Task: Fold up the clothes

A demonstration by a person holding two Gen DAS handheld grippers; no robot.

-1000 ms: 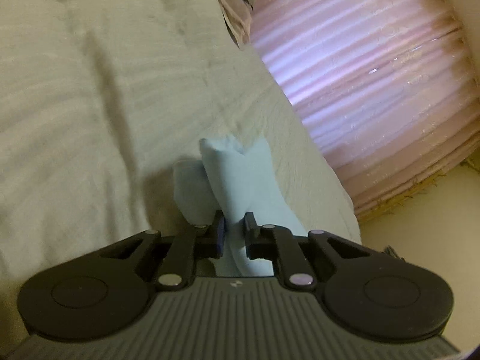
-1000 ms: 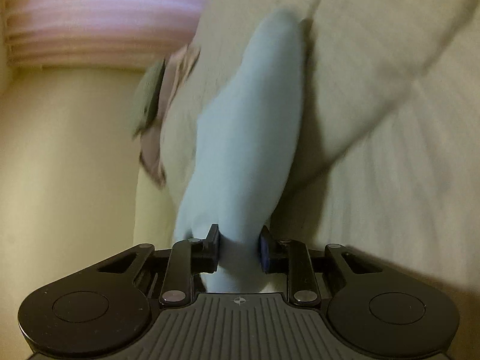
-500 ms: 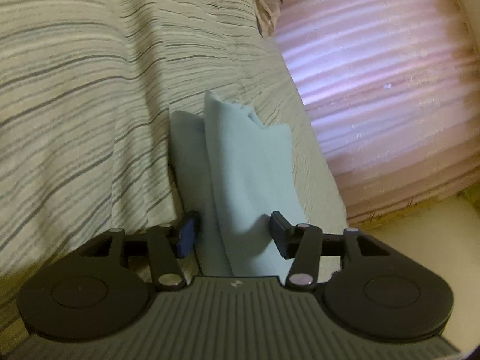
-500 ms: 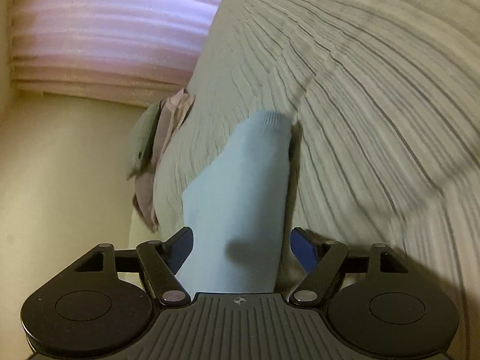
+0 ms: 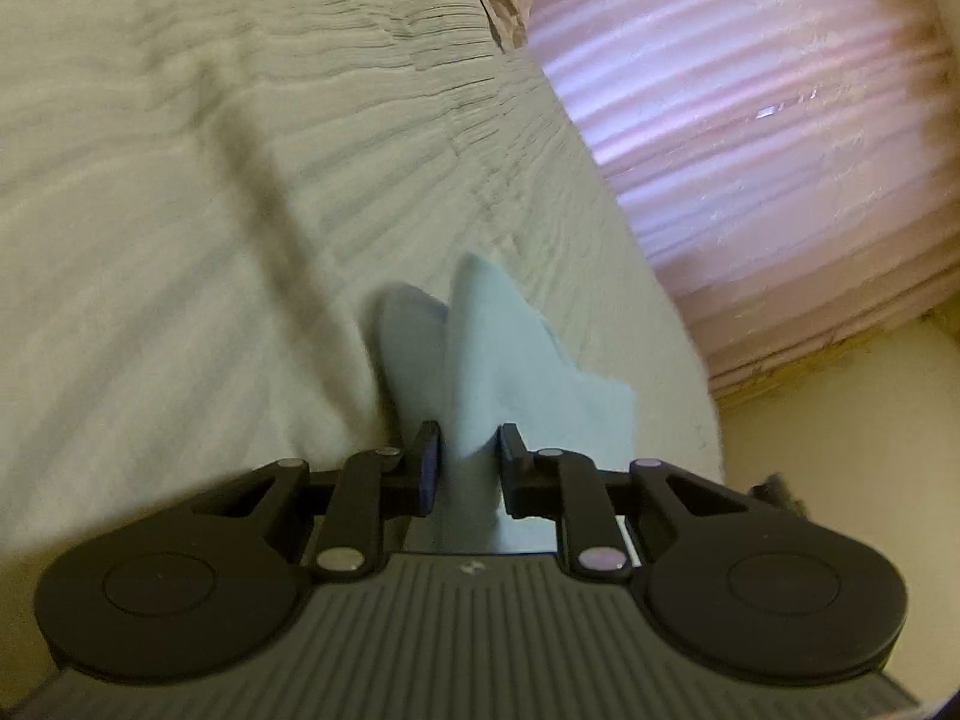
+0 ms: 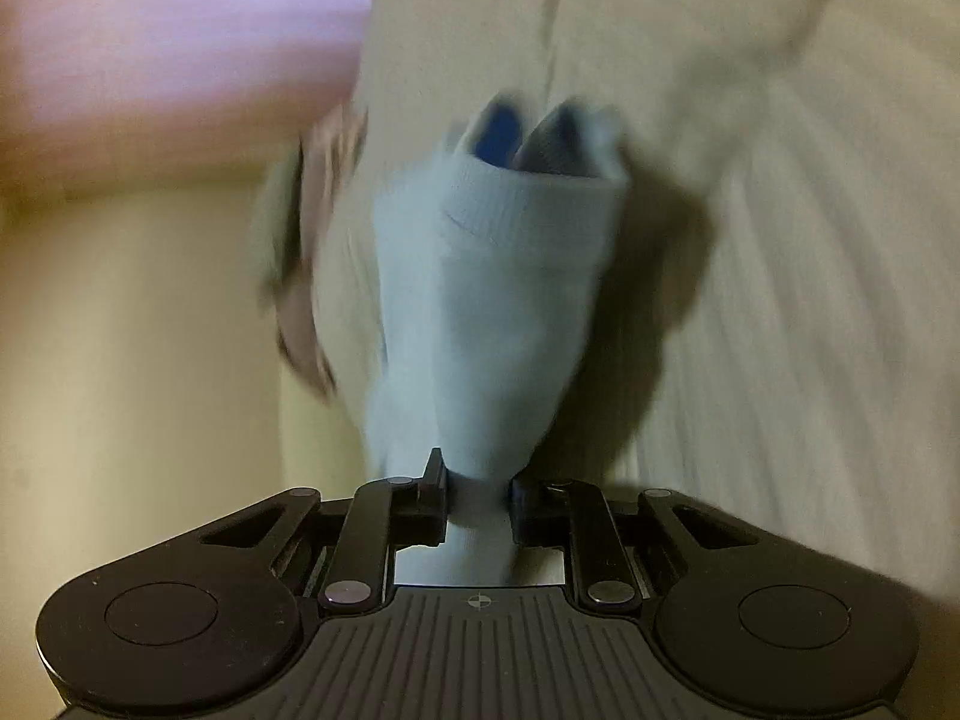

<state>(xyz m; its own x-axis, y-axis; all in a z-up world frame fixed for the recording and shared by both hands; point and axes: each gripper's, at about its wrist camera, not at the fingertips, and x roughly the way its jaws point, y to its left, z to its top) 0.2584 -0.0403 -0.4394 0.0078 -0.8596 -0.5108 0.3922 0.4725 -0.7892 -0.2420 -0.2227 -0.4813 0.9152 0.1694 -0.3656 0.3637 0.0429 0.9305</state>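
Socks [image 5: 510, 372] hang over the bed [image 5: 180, 180], pinched at both ends: I have just closed the left tool [image 5: 467, 468] and right tool [image 6: 478, 501] on them. Shallow bites could slip, spoiling my fold.

Sock [image 5: 510, 360]: soft pale blue knit cloth, matt, with a ribbed cuff [image 6: 516, 192].
Bed cover [image 5: 180, 210]: grey-green woven cloth, matt, with fine raised stripes and creases.
Curtain [image 5: 750, 120]: pink pleated cloth with a faint sheen where light comes through.
Left hand-held gripper [image 5: 467, 468]: black matt plastic arms, small shiny metal pins, grey ridged body.
Right hand-held gripper [image 6: 479, 495]: the same black matt plastic and metal pins.
Floor [image 6: 120, 390]: smooth, pale yellow, matt.
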